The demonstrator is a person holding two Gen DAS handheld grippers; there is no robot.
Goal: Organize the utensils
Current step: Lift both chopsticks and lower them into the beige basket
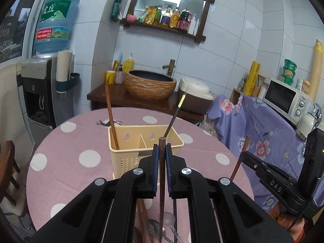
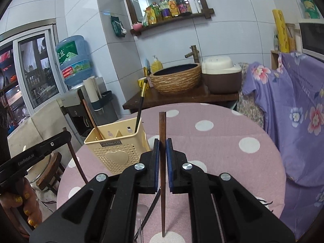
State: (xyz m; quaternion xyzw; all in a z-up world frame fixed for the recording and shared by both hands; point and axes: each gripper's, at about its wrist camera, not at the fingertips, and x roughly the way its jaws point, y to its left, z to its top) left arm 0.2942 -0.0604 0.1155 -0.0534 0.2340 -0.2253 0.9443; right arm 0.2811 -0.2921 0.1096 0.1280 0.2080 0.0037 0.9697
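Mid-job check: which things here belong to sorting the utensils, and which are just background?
Job:
left gripper shut on a dark chopstick
right gripper shut on a brown chopstick
cream utensil holder
spoons on the table

Background:
water dispenser
basin
rice cooker
microwave

Home kitchen-dining corner: tiled walls, water dispenser, basin sink, rice cooker, microwave, condiment shelf stood around a cloth-covered table
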